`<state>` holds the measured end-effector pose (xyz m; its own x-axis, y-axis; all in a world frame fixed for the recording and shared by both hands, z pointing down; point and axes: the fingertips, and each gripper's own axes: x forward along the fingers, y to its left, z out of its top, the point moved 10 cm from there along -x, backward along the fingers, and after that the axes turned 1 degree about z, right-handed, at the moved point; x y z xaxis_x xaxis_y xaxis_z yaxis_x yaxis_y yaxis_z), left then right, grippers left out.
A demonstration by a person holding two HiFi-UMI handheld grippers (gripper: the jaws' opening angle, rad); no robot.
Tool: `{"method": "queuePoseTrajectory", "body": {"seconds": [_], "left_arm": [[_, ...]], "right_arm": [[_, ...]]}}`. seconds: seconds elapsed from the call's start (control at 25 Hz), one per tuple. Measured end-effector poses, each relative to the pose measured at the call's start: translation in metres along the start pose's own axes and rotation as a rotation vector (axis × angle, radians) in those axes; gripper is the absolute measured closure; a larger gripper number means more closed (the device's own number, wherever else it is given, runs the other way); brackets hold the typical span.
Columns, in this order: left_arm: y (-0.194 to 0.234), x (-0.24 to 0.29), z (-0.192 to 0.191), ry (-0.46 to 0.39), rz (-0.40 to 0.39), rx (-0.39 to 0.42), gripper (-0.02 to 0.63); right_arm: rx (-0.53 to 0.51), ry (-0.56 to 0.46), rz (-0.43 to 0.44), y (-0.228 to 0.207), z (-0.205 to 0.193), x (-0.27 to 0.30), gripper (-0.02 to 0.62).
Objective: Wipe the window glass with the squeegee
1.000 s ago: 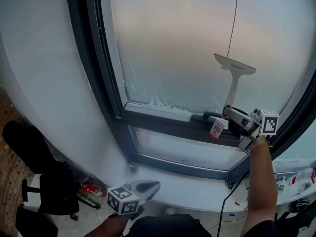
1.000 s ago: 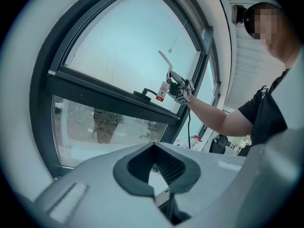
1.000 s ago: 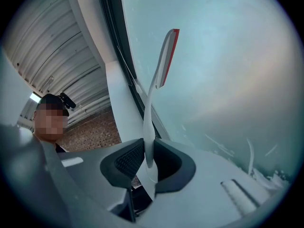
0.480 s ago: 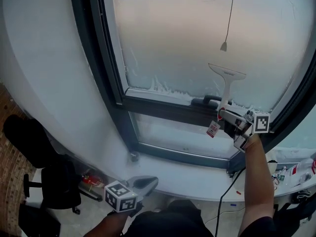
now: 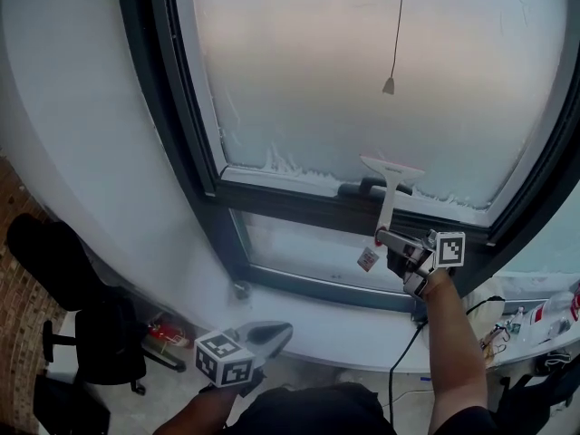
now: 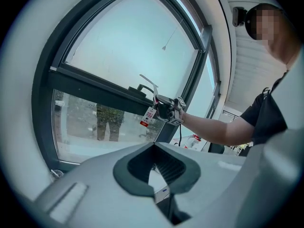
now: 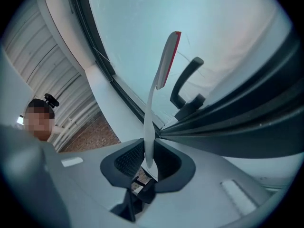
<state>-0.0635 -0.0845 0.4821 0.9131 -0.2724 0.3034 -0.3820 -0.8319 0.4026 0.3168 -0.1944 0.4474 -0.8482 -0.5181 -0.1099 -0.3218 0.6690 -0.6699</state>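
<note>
Roughly upright squeegee, blade uppermost.

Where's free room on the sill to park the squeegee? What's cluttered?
The sill is bare from the left frame corner to the black cable. Past the cable, its right end is crowded with bottles and wires. The right gripper holds the squeegee.

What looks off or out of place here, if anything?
Nothing looks damaged. Two oddities: ragged white residue clings along the bottom edge of the upper pane, left of the squeegee, so that strip looks unwiped. A red-and-white tag dangles loose beside the right gripper.
</note>
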Motion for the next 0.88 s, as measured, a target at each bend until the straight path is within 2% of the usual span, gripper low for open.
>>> {"method": "queuePoseTrajectory", "body": {"seconds": [0.32,0.88], "left_arm": [[-0.013,0.029,0.01,-0.007,-0.014,0.013,0.606],[-0.028,0.062,0.012,-0.016,-0.017,0.016,0.606]], "right_arm": [[0.084,-0.014,0.011,-0.02,-0.027,-0.006,0.508],[0.109,0.001,0.033,-0.019,-0.026,-0.015,0.509]]}}
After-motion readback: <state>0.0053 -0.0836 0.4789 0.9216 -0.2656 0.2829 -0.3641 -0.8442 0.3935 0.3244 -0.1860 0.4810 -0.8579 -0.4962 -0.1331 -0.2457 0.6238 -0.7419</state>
